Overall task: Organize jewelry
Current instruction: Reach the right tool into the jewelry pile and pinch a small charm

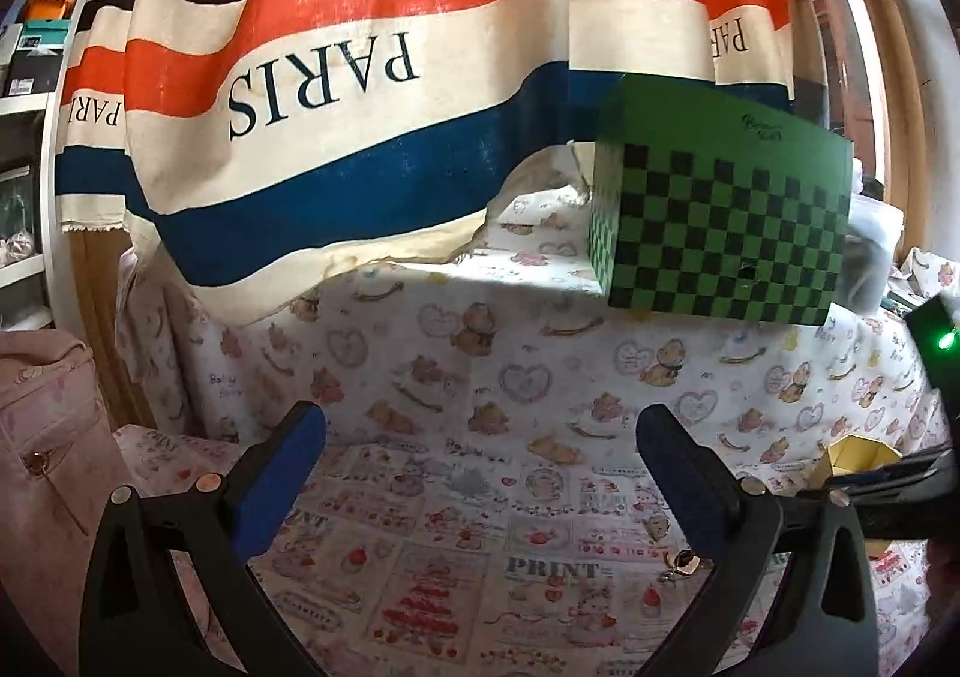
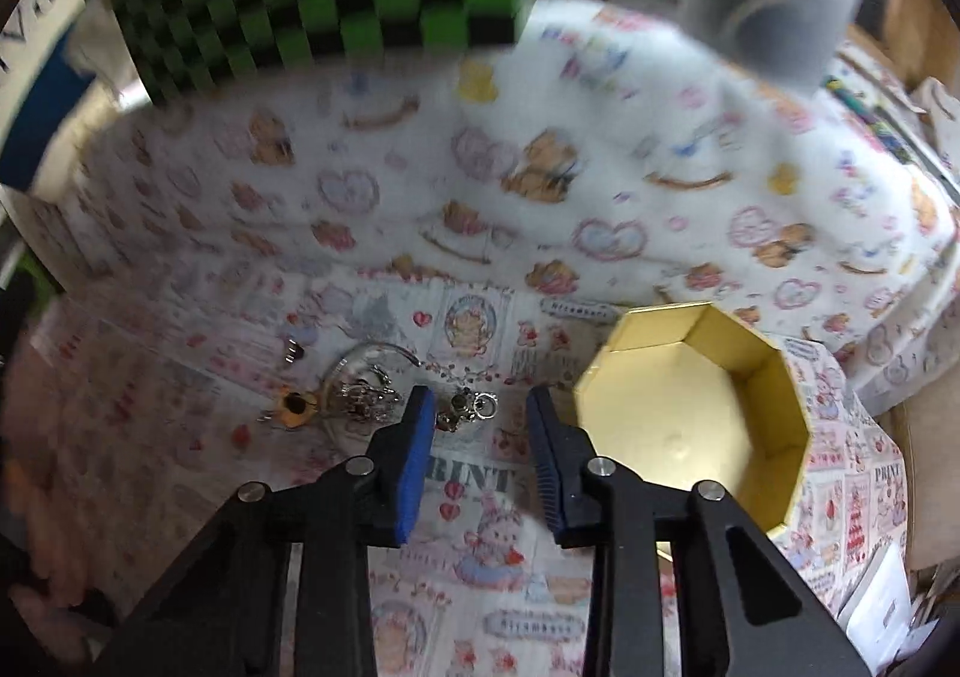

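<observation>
The left claw [image 1: 480,437] stands released, its two blue pads [image 1: 282,485] wide apart with only the printed cloth [image 1: 456,377] of the desk between them. To its left hangs a pink bag [image 1: 42,437]. Ahead of it and up, a striped fabric marked PARIS [image 1: 336,77] drapes down to the desk. Ahead and to its right stands a green-and-black checkered box [image 1: 720,233]. Just inside its right finger, near the base, a small gold-coloured trinket [image 1: 681,563] lies on the cloth. At the far right edge of this view part of the other tool [image 1: 936,341] shows, with a green light on it.

The right claw [image 2: 480,413] points steeply down at the desk. Its jaws are partly closed yet grasp nothing; the pads stand apart over the cloth. To its left lie an orange bead-like piece [image 2: 294,407], a small dark item [image 2: 292,348] further ahead, and a clear round dish [image 2: 360,377] holding a silvery charm [image 2: 366,398]; the dish lies just beside the left finger. Between the fingertips, slightly ahead of them and nearer the left one, lies a silver ring-and-charm piece [image 2: 468,407], flat on the cloth and not touched by either pad. Just to the right of the right finger stands an open gold octagonal box [image 2: 774,377], its inside bare. Ahead and high to the left, the checkered box appears blurred.
</observation>
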Demonstrator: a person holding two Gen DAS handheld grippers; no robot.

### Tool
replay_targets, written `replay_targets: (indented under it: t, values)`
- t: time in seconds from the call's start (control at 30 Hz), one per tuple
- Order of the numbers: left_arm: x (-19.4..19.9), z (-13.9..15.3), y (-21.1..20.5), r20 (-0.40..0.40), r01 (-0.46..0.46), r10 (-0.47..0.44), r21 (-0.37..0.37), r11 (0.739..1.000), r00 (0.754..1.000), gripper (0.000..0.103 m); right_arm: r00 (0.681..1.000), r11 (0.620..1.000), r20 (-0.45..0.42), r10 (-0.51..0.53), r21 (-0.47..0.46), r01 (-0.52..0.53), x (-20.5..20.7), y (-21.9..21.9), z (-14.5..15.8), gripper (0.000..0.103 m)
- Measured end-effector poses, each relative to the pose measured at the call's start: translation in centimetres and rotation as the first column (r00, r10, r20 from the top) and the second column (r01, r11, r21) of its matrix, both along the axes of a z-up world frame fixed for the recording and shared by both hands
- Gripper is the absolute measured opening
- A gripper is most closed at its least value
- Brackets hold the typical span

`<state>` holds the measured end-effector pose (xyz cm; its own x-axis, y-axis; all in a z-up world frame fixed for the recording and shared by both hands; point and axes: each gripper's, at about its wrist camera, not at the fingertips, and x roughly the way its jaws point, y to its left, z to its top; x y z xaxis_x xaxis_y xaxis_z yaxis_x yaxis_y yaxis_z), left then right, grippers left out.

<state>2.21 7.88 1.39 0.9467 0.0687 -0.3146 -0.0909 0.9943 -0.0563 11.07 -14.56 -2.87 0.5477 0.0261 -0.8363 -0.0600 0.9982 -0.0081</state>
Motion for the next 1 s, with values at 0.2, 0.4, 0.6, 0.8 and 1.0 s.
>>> replay_targets:
  t: [0.2,0.4,0.6,0.8,1.0]
  values:
    - [-0.4,0.5,0.6,0.011,-0.028,0.029,-0.031,0.999,1.0,0.103,1.0,0.999,0.01,-0.012,-0.03,0.012,0.7,1.0,-1.5,0.019]
    - [-0.6,0.8,1.2,0.009,-0.023,0.024,-0.079,0.997,1.0,0.103,0.999,0.997,0.011,-0.034,-0.068,0.035,1.3,2.1,-2.8,0.006]
    - [-0.7,0.9,1.0,0.01,-0.03,0.031,-0.078,0.997,0.999,0.103,0.997,0.995,0.067,0.04,0.087,-0.046,-0.5,2.5,-1.5,0.006]
    - [-0.9,0.9,0.7,0.013,-0.019,0.02,-0.074,0.997,1.0,0.103,0.993,0.918,0.053,0.103,0.38,-0.116,-2.7,0.6,-0.9,0.006]
    - [-0.9,0.7,0.0,0.005,0.0,0.0,-0.053,0.999,1.0,0.103,0.995,0.837,-0.012,0.097,0.541,-0.075,-3.6,-1.4,-2.5,0.006]
